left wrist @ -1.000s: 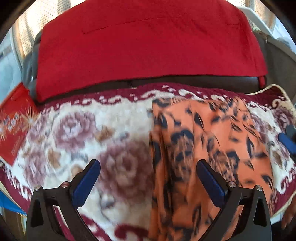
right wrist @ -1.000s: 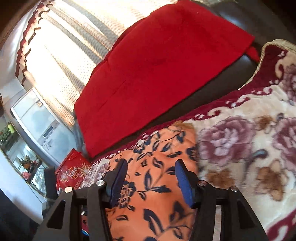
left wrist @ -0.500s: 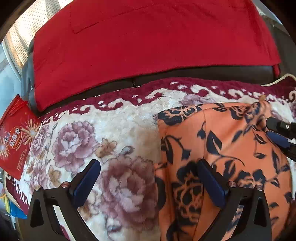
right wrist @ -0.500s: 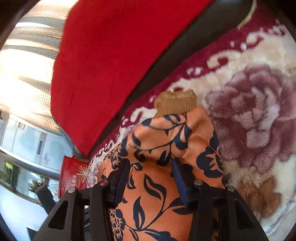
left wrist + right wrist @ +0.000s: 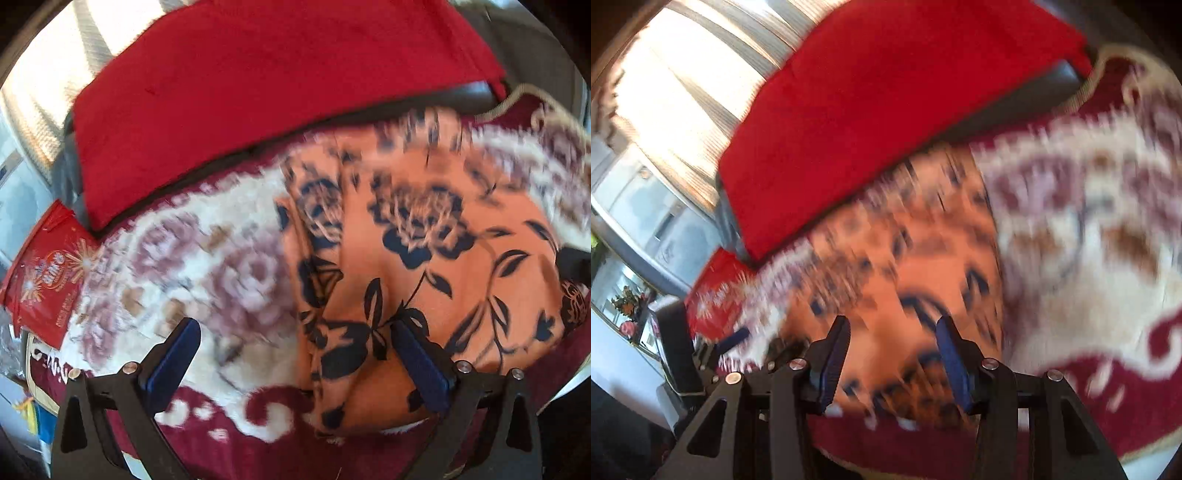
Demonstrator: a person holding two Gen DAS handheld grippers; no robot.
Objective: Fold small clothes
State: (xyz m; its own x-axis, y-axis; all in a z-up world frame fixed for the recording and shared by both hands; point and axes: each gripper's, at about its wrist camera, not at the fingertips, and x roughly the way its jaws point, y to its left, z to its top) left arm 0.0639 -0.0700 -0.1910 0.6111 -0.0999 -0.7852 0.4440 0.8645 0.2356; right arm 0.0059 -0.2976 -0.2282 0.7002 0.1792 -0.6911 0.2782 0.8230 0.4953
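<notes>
Left-wrist view: my left gripper point(image 5: 295, 354) hangs above the seat with its blue pads spread wide and nothing pinched. One pad point(image 5: 173, 363) sits over the floral blanket point(image 5: 207, 258); the other sits over the near part of the orange garment point(image 5: 424, 258). The garment (orange cloth with a dark blue flower-and-leaf print) lies on the blanket, to the right of centre in this view, bunched in soft folds along its left edge, and its near end reaches the blanket's dark red border. Behind it, a red cloth point(image 5: 277, 92) drapes over the dark backrest point(image 5: 469, 90) of the seat. A red printed packet point(image 5: 44, 277) lies at the blanket's left edge. At the far right edge a dark shape meets the garment; I cannot tell what it is.

Right-wrist view (heavily blurred): my right gripper point(image 5: 892, 354) points down at the same orange garment point(image 5: 923, 258), pads partly apart. Cloth shows in the gap between them, but I cannot tell whether the pads press on it. The floral blanket point(image 5: 1089, 221) fills the right side and the red cloth point(image 5: 886, 110) the upper middle. The red packet point(image 5: 713, 291) is at the left, with bright curtains point(image 5: 683, 92) behind it.
</notes>
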